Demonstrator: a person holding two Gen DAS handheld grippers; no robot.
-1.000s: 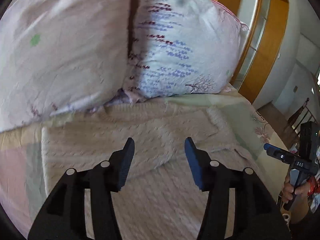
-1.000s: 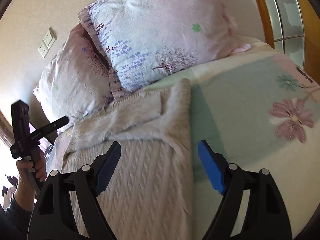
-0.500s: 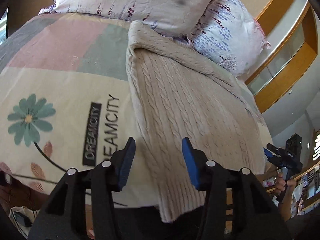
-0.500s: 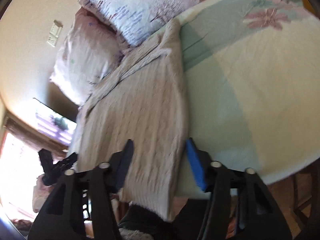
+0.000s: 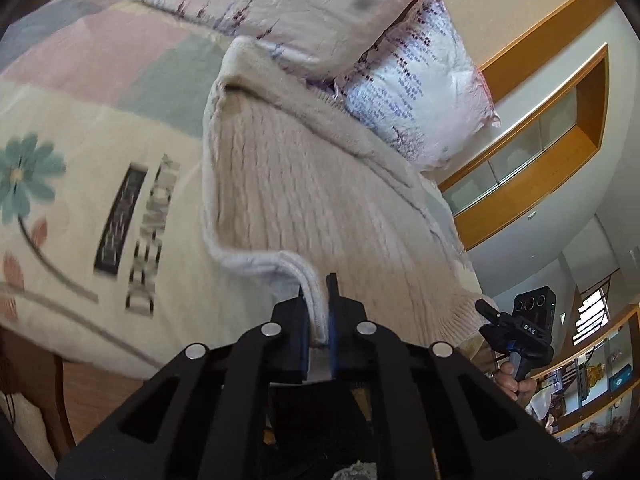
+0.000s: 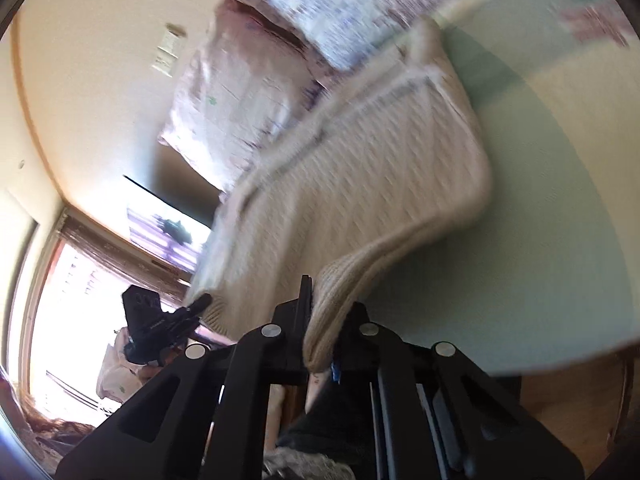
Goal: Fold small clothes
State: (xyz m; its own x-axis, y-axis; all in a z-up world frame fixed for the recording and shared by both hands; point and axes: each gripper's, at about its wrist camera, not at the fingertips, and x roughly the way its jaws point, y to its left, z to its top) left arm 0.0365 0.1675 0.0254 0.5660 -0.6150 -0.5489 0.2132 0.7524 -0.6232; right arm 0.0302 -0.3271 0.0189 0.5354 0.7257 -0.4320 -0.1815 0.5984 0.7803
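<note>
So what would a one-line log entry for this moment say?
cream cable-knit sweater on floral bedsheet | left gripper shut on hem corner | right gripper shut on other corner | hem lifted

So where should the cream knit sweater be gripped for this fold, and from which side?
At the two corners of the ribbed hem, coming from the foot of the bed. The sweater lies lengthwise, hem nearest and thick enough to pinch; the left gripper and right gripper already have their jaws shut there.

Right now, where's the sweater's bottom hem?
Both claws pinch it at the bed's near edge: the left claw grips one corner of the cream sweater, the right claw the other, below the pillows.
</note>
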